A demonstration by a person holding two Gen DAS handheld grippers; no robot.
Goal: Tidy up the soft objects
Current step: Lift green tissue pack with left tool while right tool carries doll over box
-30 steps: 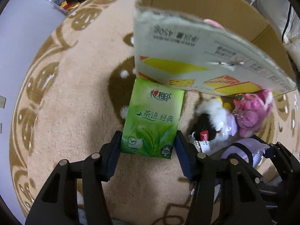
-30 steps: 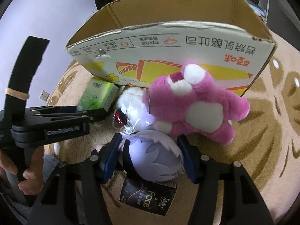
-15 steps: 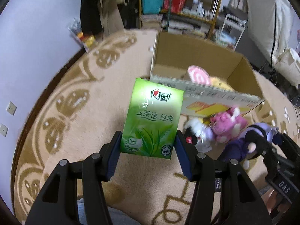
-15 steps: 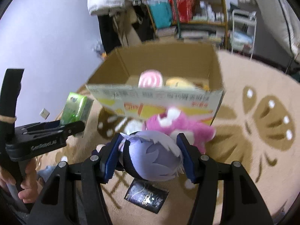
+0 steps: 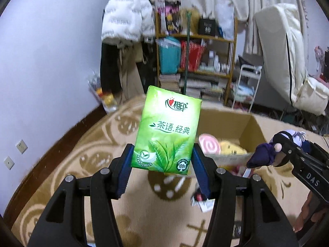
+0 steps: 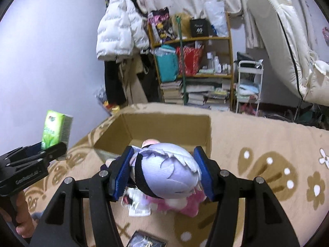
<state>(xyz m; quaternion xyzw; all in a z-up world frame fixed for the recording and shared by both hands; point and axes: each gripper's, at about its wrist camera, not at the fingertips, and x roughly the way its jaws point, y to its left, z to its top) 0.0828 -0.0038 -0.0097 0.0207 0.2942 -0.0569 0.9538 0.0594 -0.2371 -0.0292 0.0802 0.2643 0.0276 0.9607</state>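
Observation:
My left gripper (image 5: pixel 162 167) is shut on a green tissue pack (image 5: pixel 167 129), held upright in the air before an open cardboard box (image 5: pixel 246 123). That same pack (image 6: pixel 55 131) shows at the left of the right wrist view. A lilac-haired plush doll (image 6: pixel 166 173) sits clamped between the blue pads of my right gripper (image 6: pixel 163 175), lifted above the rug; the doll (image 5: pixel 265 154) also appears at the right of the left wrist view. Inside the box lie a pink swirl plush (image 5: pixel 208 145) and a yellow plush (image 5: pixel 232 148). A pink plush bear (image 6: pixel 181 203) lies on the rug under the doll.
A beige patterned rug (image 6: pixel 267 144) covers the floor. A dark packet (image 6: pixel 146 240) and a white tag (image 6: pixel 138 211) lie near the front. Behind the box stand a cluttered shelf (image 6: pixel 195 65), a white cart (image 6: pixel 248 82), hanging coats (image 6: pixel 119 35) and a folded mattress (image 6: pixel 287 41).
Both grippers rose from the rug and tilted upward, carrying the tissue pack and the doll. The box now lies below and beyond them, and the room behind has come into view.

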